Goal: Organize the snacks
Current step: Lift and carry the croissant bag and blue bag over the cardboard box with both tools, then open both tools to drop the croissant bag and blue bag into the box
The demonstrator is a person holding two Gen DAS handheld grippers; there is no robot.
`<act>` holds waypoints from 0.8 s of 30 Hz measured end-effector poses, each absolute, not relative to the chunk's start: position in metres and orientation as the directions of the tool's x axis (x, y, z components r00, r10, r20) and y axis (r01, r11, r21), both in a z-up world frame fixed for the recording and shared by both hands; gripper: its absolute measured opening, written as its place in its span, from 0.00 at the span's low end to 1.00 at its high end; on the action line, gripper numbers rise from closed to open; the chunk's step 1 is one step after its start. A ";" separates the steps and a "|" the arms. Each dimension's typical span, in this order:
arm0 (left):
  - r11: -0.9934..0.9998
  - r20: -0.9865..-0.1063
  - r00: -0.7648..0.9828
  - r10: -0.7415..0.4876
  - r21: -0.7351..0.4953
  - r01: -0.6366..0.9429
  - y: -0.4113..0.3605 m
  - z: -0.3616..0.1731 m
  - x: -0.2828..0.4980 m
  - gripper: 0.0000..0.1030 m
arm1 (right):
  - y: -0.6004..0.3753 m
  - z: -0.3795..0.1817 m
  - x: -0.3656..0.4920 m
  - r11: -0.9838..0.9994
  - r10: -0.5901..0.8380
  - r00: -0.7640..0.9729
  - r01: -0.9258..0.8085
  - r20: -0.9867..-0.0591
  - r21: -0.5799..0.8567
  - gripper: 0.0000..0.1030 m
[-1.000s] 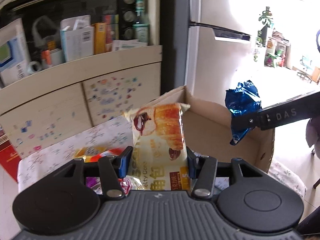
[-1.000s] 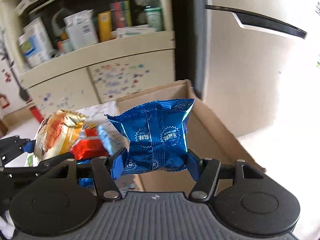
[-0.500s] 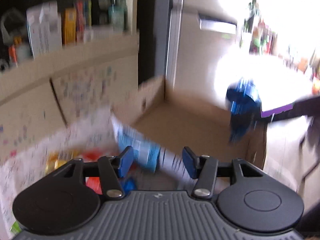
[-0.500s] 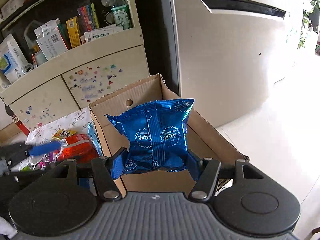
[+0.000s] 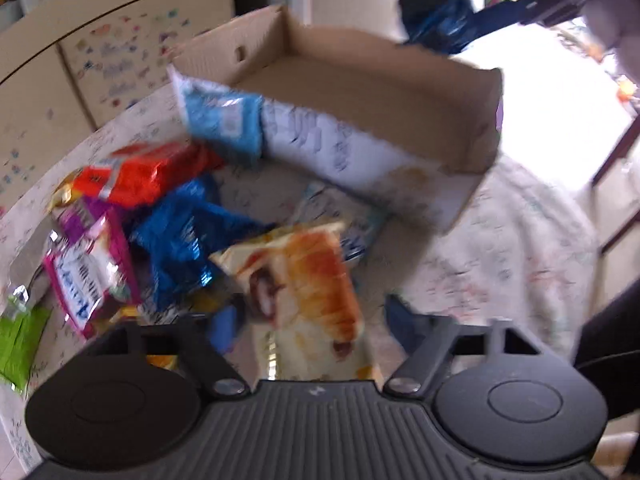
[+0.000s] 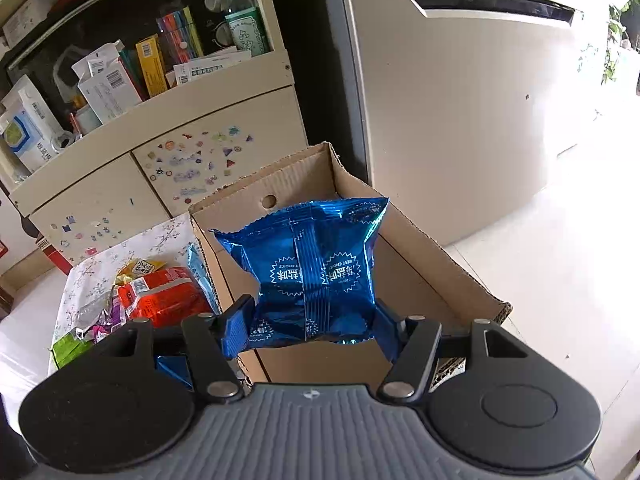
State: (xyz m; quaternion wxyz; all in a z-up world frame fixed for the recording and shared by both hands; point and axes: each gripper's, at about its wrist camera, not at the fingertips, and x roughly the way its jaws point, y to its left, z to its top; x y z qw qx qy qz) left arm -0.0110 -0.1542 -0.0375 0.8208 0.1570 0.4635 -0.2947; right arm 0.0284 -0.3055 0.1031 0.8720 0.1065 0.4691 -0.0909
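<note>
Evidently the step in hand is getting two snacks into the cardboard box [image 5: 460, 120], and the left-wrist view, blurred as it is, shows the weaker half of that job. The left gripper [image 5: 314, 320] points steeply down at the flowered tablecloth [image 5: 500, 248] on the near side of the box, with the croissant bread packet [image 5: 308, 280] between its jaws. Those jaws have just been closing, yet they stand apart: a strip of cloth shows between the packet and the right-hand pad, so I judge the packet is not pinched. It sits outside the box, just short of its near wall, beside the heap of snack packets [image 5: 120, 220] to the left of the box. To do this well, centre the jaws on the packet's lower half, close until both pads dent the wrapper, then lift clear of the box's near wall before carrying it over. In the right-wrist view the right gripper [image 6: 312, 326] is clamped on the blue foil packet [image 6: 316, 268], both pads pressed into its lower edge, the packet upright above the open box [image 6: 240, 220]. No snack shows in the visible part of the box. Lower this packet close to the box floor, toward the far wall, before letting go, so room is left for the croissant packet and nothing bounces over the rim.
</note>
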 end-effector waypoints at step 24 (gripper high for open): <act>0.823 -0.684 0.570 -0.455 -0.079 0.563 -0.227 0.045 0.077 0.51 | -0.329 0.104 0.026 0.909 -0.107 0.526 0.396 -0.844 0.132 0.67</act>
